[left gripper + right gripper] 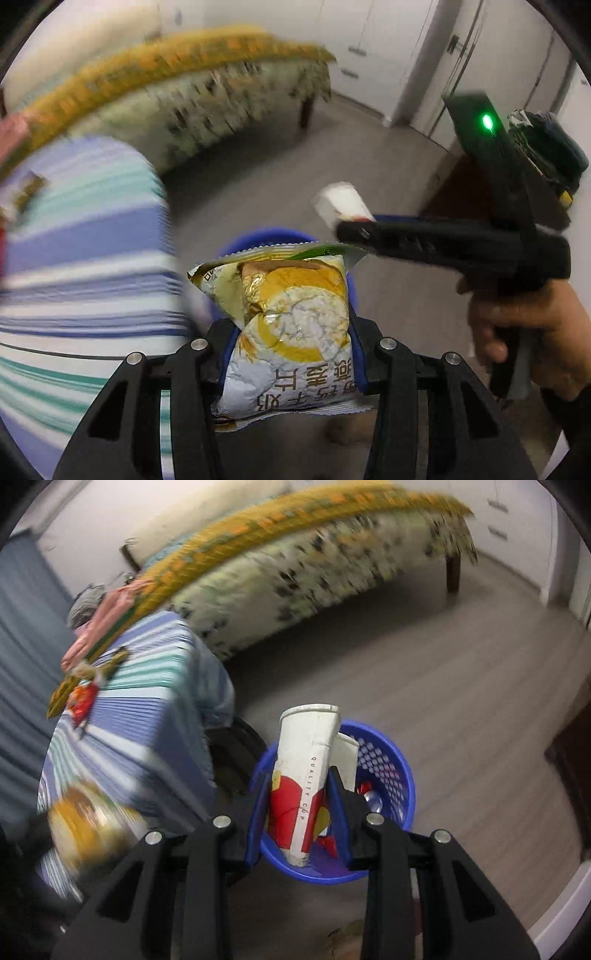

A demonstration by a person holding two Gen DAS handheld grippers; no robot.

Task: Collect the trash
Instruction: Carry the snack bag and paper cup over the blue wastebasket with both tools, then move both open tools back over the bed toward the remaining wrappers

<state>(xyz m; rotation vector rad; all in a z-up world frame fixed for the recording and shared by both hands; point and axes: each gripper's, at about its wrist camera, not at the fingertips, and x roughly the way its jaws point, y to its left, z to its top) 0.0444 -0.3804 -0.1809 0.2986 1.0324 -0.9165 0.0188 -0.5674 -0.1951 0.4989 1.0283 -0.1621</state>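
A snack packet (pixel 291 325) is clamped in the left hand-held gripper (pixel 291 354), a paper cup (pixel 306 775) in the right hand-held gripper (pixel 301 808), above the blue bin (pixel 388 760); trash is already binned, more is left on the striped tabletop (pixel 147 701)

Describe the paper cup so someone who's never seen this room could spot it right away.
Find the blue basket on the floor beside the striped table. Above it, the right gripper grips a flattened white paper cup. Its red and yellow print distinguishes it from the snack bag in the left gripper.
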